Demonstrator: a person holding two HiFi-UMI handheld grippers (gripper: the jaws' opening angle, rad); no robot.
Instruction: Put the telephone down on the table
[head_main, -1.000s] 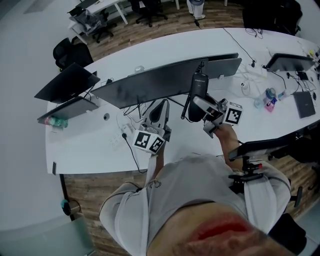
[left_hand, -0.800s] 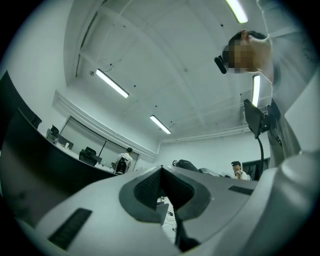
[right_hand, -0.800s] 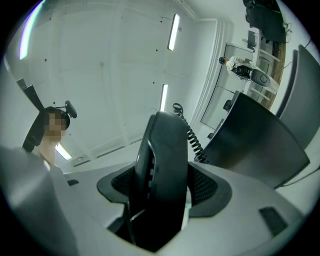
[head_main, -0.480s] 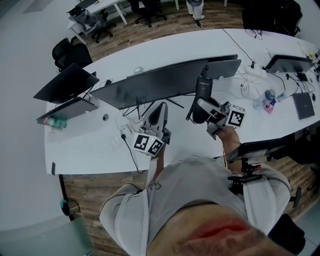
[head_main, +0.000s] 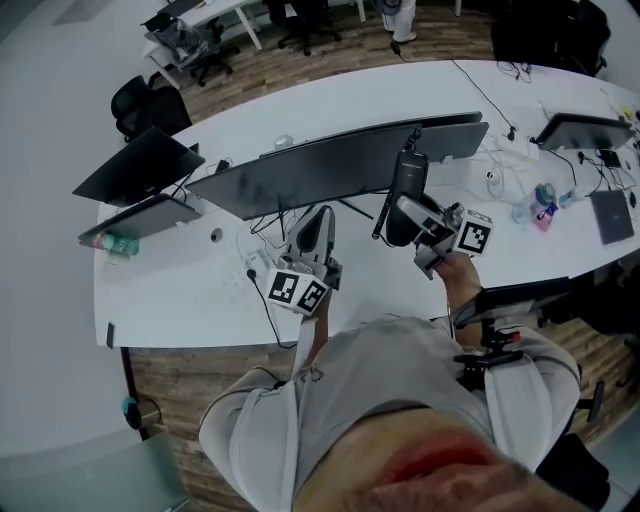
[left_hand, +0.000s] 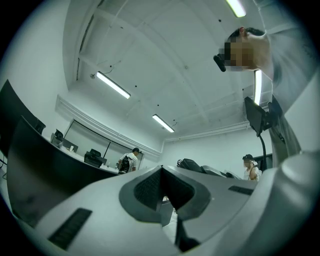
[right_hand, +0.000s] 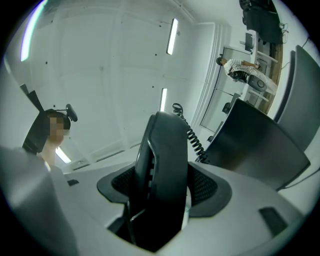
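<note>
**Black plastic handset clamped in the right gripper**

The smooth white table (head_main: 180, 300) sweeps in a long curve. On it stands a wide, dark, gently bowed monitor (head_main: 330, 165), which serves as the landmark for everything else.

In front of the monitor's middle is the left gripper (head_main: 322, 215), a pale grey moulded shell with a black-and-white marker cube at its rear. Its jaws are pressed together, the dark ribbed pads meeting edge to edge with nothing between them.

In front of the monitor's right half, the right gripper (head_main: 408, 215) is clenched on the telephone (head_main: 403, 190). This is a glossy black handset with rounded edges, standing upright. Its top end overlaps the monitor's lower edge in the head view. In the right gripper view the handset fills the gap between the textured pads. Whether its lower end touches the table cannot be told.

A black coiled cord (right_hand: 194, 134) springs from the handset's top towards the monitor.

Well to the right of the monitor a small bottle (head_main: 540, 190) stands on the table, its contents too small to make out.
</note>
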